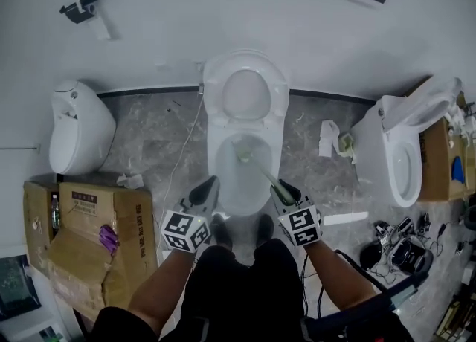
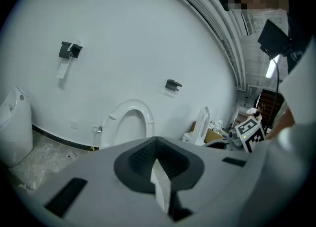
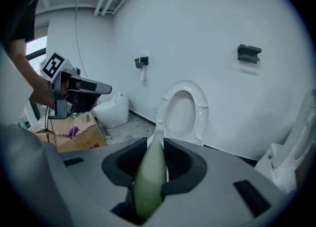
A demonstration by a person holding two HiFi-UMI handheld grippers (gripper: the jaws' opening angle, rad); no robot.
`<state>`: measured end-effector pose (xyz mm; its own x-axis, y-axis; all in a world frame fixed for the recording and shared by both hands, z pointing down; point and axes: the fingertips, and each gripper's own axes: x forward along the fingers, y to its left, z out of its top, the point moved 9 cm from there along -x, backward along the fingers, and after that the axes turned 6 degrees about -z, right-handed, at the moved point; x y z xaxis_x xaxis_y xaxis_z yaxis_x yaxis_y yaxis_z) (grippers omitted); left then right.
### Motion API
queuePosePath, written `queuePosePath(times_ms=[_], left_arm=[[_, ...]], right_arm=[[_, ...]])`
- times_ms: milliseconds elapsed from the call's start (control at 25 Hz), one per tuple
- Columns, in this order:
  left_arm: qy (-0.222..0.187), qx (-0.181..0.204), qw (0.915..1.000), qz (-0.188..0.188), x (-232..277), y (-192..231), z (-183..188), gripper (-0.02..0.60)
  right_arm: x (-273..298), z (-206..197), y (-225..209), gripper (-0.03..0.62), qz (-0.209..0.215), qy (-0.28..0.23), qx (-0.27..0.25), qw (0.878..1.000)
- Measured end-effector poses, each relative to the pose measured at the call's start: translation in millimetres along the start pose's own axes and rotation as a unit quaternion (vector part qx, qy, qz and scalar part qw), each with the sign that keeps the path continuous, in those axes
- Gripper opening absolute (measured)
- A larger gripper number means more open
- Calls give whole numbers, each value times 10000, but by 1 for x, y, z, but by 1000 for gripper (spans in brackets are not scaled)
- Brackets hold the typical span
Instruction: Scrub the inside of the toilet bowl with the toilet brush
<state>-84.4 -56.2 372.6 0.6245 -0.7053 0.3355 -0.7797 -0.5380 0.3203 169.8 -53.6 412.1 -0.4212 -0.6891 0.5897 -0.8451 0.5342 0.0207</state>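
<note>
While the right gripper [image 1: 288, 190] is clenching the green toilet brush [image 1: 262, 173] between its fingers [image 3: 188, 167], the brush head [image 1: 244, 156] is sitting beyond them inside the toilet bowl [image 1: 214, 156]; the left gripper [image 1: 204, 193] is pinching shut on nothing.

The person is wearing black clothes [image 1: 238, 288] and dark shoes [image 1: 221, 227]; the left tongs [image 1: 205, 189] and right tongs [image 1: 285, 189] are each carrying a black-and-white marker cube [image 1: 185, 230].

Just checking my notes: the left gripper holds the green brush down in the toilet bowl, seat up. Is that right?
Not quite: it is the right gripper that holds the green brush down in the toilet bowl, seat up. The right gripper view shows the handle between its jaws.
</note>
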Motion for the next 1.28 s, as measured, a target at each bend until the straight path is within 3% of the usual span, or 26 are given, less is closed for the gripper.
queuePosePath(times_ms=[520,760,920,1120,1280], left_arm=[[-476,437,9978,167,-32,-37,72,9],[-704,433,9961,296,-50,-44,103,9],[-963,537,9937,191,-61,-53,127,9],[-1120,620,9917,107,-71,-61,142,9],[-1218,641,9903,171,-76,-61,147,9]], right_arm=[[-68,69,-14,109,-62,-634,108,9979],[-93,105,-10,110,-114,-912,-96,9957],[-106,124,-8,110,-65,-1008,105,9948],[-128,142,-3,109,-319,-1210,-75,9921],[-137,149,-6,110,-359,-1295,105,9909]])
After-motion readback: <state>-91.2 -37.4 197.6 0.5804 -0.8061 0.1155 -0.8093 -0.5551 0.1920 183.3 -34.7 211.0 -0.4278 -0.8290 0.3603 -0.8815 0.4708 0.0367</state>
